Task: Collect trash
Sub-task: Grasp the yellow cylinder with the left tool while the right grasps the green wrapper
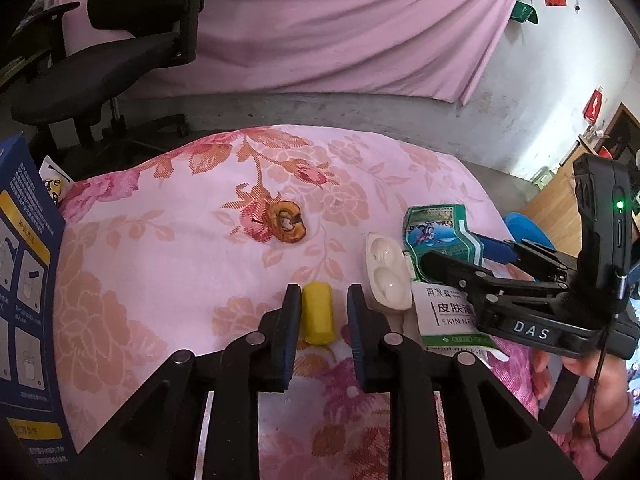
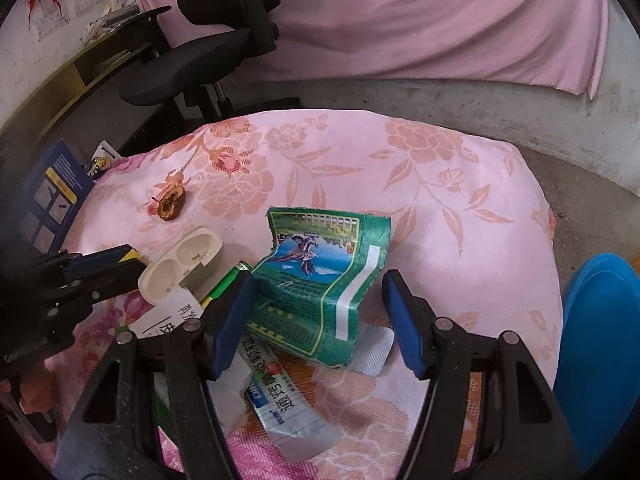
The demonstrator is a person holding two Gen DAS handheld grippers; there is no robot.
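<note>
The blue carton (image 1: 28, 280) is running off the left edge of the left wrist view, its small print too fine to read. The right tool (image 2: 316, 312) is covering part of the white sachet (image 2: 280, 396), whose lettering is partly cut off. The green packet (image 2: 320, 280) is hiding most of the silver blister strip (image 2: 374, 350).

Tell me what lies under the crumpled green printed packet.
Under the crumpled green printed packet a silver blister pack sticks out on one side and a white-and-blue sachet on the other. How far either reaches beneath is covered.
</note>
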